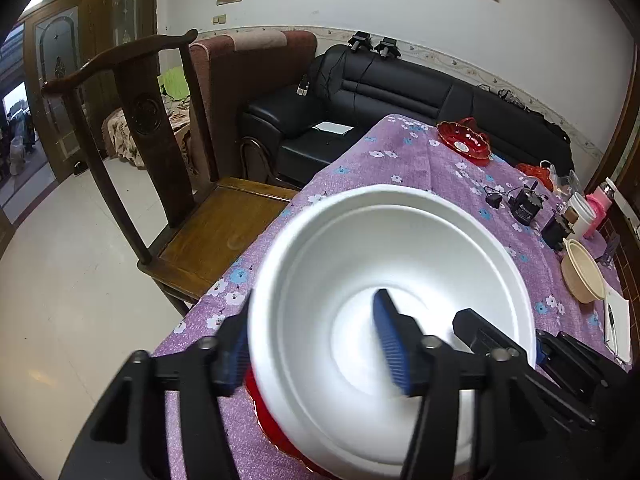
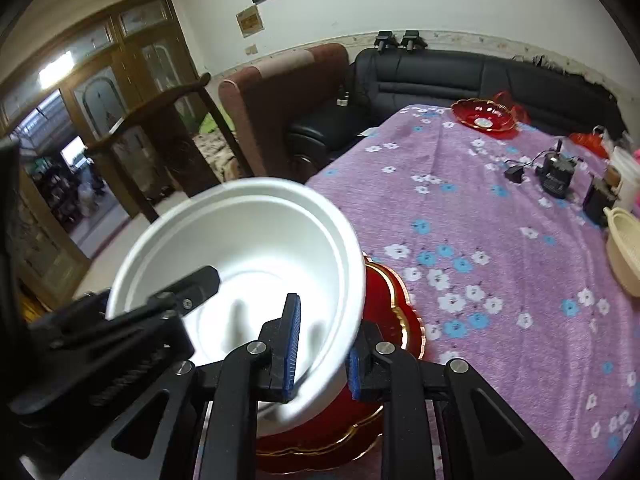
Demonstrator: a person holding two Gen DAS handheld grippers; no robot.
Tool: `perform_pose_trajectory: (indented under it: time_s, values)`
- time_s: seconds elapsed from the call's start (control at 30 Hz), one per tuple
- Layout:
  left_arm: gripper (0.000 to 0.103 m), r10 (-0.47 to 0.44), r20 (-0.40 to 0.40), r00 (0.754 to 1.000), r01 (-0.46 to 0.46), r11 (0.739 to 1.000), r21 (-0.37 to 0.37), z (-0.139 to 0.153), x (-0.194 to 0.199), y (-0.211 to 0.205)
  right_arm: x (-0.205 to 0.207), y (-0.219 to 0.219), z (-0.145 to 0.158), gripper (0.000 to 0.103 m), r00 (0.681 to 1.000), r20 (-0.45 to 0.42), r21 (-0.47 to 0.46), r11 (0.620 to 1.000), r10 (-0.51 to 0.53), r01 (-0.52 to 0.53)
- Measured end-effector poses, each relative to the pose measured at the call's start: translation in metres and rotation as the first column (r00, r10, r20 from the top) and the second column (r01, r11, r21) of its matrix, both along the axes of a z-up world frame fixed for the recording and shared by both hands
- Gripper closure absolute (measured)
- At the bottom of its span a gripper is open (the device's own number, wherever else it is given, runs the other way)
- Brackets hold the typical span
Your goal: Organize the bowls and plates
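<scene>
A white bowl (image 1: 360, 264) (image 2: 256, 236) is held tilted over a red plate with a gold rim (image 2: 396, 312) (image 1: 264, 412) at the near edge of the table. My left gripper (image 1: 316, 344) straddles the bowl's left wall, one finger inside and one outside. My right gripper (image 2: 324, 348) straddles its right wall the same way. Both look shut on the bowl. A second red plate (image 1: 464, 140) (image 2: 484, 116) sits at the table's far end. A cream bowl (image 1: 584, 276) (image 2: 624, 248) stands at the right.
The table has a purple flowered cloth (image 1: 400, 168) (image 2: 500, 240). Black chargers (image 1: 524, 208) (image 2: 556, 172), cups and a pink bottle (image 1: 600, 204) crowd the right side. A notepad with a pen (image 1: 618, 324) lies near the right. A wooden chair (image 1: 168, 184) stands at the left edge.
</scene>
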State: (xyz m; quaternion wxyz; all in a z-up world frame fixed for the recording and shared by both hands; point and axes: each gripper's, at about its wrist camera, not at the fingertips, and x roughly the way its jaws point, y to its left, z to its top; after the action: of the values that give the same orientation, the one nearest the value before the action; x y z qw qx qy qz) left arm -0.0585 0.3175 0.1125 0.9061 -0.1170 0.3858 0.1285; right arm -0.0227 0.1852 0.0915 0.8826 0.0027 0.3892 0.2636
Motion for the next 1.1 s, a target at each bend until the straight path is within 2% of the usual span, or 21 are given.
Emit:
perform_pose_trajectory:
  time_s: [0.23,0.3,0.33,0.37,0.43,0.63,0.73,0.83,0.93,1.0,1.1]
  values:
    - [0.034,0.039,0.05,0.998,-0.035,0.997,-0.075,0.002,-0.016,0.016,-0.003,0.001,0.0,0.079,0.999,0.033,-0.013,1.0,-0.017,0.018]
    - [0.034,0.051,0.059,0.997,-0.045,0.995,-0.088,0.002,-0.021,0.02,-0.007,0.001,0.003,0.067,0.998,0.055,0.003,1.0,-0.022,0.022]
    - [0.034,0.055,0.065,0.996,-0.048,0.994,-0.095,0.002,-0.025,0.022,-0.009,0.0,0.005,0.051,0.997,0.071,0.015,1.0,-0.026,0.024]
    - [0.032,0.062,0.078,0.995,-0.053,0.993,-0.106,0.004,-0.029,0.024,-0.011,-0.001,0.007,0.041,0.996,0.086,0.016,0.999,-0.032,0.031]
    - [0.031,0.077,0.102,0.992,-0.064,0.991,-0.119,0.007,-0.036,0.026,-0.015,-0.004,0.012,0.037,0.992,0.122,0.036,0.999,-0.039,0.035]
    - [0.03,0.064,0.177,0.982,-0.043,0.992,-0.115,0.021,-0.058,0.017,-0.027,-0.023,0.027,0.036,0.977,0.181,0.081,0.992,-0.11,0.097]
    - [0.03,0.041,0.232,0.972,-0.021,0.996,-0.088,0.033,-0.07,0.003,-0.041,-0.045,0.036,0.036,0.964,0.212,0.117,0.983,-0.161,0.138]
    - [0.019,0.021,0.301,0.953,-0.011,0.999,-0.038,0.045,-0.081,-0.016,-0.057,-0.074,0.044,0.032,0.947,0.238,0.15,0.971,-0.217,0.185]
    - [0.012,-0.01,0.38,0.925,-0.005,0.999,0.038,0.057,-0.091,-0.046,-0.071,-0.103,0.047,0.029,0.932,0.252,0.168,0.96,-0.262,0.224]
    - [0.003,-0.043,0.415,0.909,0.004,0.996,0.094,0.062,-0.095,-0.067,-0.079,-0.12,0.046,0.028,0.925,0.252,0.161,0.955,-0.283,0.248]
    - [0.0,-0.117,0.453,0.884,0.036,0.982,0.183,0.07,-0.1,-0.106,-0.091,-0.15,0.042,0.028,0.907,0.257,0.155,0.941,-0.333,0.302]
